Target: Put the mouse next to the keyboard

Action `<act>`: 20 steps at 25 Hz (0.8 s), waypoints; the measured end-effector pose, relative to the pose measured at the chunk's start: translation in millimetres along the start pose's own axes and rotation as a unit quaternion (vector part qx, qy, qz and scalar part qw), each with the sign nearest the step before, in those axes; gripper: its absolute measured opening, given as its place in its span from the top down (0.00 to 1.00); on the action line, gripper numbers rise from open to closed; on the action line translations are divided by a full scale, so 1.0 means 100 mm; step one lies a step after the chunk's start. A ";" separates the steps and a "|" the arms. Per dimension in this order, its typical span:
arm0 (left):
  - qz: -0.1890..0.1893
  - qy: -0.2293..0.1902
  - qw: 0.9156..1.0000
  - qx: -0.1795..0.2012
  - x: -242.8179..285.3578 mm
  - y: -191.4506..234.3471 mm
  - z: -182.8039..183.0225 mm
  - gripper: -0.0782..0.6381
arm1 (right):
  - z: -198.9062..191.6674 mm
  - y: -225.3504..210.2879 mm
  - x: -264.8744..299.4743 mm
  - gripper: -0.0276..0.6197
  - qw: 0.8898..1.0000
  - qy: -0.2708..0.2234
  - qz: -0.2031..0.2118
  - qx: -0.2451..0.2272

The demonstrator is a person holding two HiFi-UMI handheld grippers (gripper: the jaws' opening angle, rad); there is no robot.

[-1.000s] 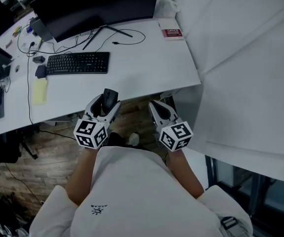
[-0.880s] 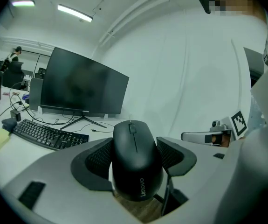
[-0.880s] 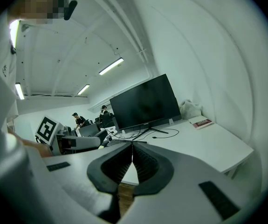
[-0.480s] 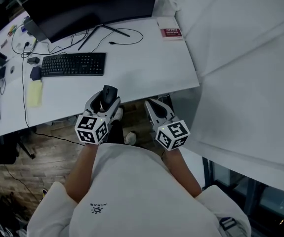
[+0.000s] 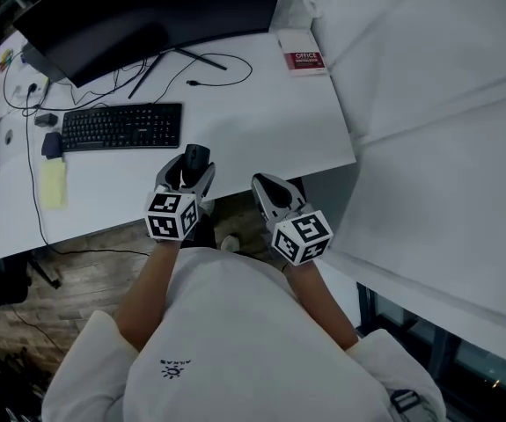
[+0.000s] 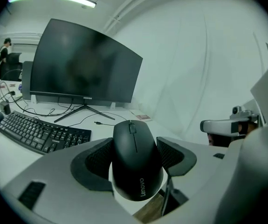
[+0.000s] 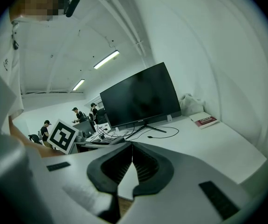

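Note:
A black mouse (image 5: 197, 156) (image 6: 136, 157) sits between the jaws of my left gripper (image 5: 195, 167) (image 6: 134, 160), which is shut on it over the front edge of the white desk (image 5: 261, 121). The black keyboard (image 5: 122, 126) (image 6: 36, 132) lies on the desk to the left and farther back, apart from the mouse. My right gripper (image 5: 261, 182) (image 7: 130, 148) hangs just off the desk's front edge, to the right of the left one. Its jaws are shut with nothing between them.
A large dark monitor (image 5: 147, 11) (image 6: 85, 64) stands behind the keyboard, with a loose black cable (image 5: 222, 73) beside its stand. A red booklet (image 5: 305, 58) lies at the back right corner. A yellow pad (image 5: 54, 183) lies left of the keyboard. A white wall (image 5: 429, 104) bounds the right.
My left gripper has carried the mouse a little forward, from the desk's edge to just over it. The right gripper has followed alongside, still shut.

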State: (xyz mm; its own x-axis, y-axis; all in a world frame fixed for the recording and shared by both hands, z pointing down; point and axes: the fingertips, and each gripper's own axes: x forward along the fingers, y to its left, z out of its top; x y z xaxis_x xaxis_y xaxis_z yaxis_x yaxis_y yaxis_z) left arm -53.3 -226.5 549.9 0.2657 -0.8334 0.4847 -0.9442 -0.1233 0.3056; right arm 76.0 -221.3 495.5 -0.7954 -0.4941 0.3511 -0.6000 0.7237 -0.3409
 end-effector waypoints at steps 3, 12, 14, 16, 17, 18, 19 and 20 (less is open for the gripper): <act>0.009 0.016 1.000 -0.002 0.22 0.12 -0.04 0.47 | -0.02 -0.05 0.18 0.93 1.000 0.012 0.000 -0.001; 0.037 0.056 0.998 -0.009 0.80 0.47 -0.11 0.47 | -0.05 -0.15 0.61 0.93 0.999 0.045 -0.009 0.007; 0.039 0.062 0.997 -0.011 0.89 0.50 -0.13 0.47 | -0.06 -0.19 0.66 0.93 0.999 0.051 -0.012 0.008; 0.039 0.067 0.997 -0.012 0.97 0.52 -0.16 0.47 | -0.08 -0.23 0.70 0.93 0.998 0.056 -0.014 0.009; 0.040 0.069 0.997 -0.013 1.01 0.53 -0.17 0.47 | -0.09 -0.24 0.73 0.93 0.998 0.059 -0.015 0.010; 0.041 0.071 0.996 -0.016 1.05 0.55 -0.18 0.47 | -0.09 -0.26 0.75 0.93 0.998 0.061 -0.015 0.011; 0.042 0.073 0.996 -0.018 1.08 0.56 -0.18 0.47 | -0.10 -0.27 0.77 0.93 0.998 0.063 -0.016 0.012; 0.043 0.074 0.996 -0.021 1.11 0.57 -0.19 0.47 | -0.11 -0.28 0.78 0.93 0.998 0.066 -0.017 0.012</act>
State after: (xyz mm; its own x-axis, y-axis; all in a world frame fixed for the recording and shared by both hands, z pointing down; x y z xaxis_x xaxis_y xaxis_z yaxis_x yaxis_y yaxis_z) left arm -74.0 -316.1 637.1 0.2127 -0.7506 0.6256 -0.9565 -0.0292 0.2902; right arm 31.9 -274.9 542.5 -0.7575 -0.4490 0.4739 -0.6295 0.6947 -0.3479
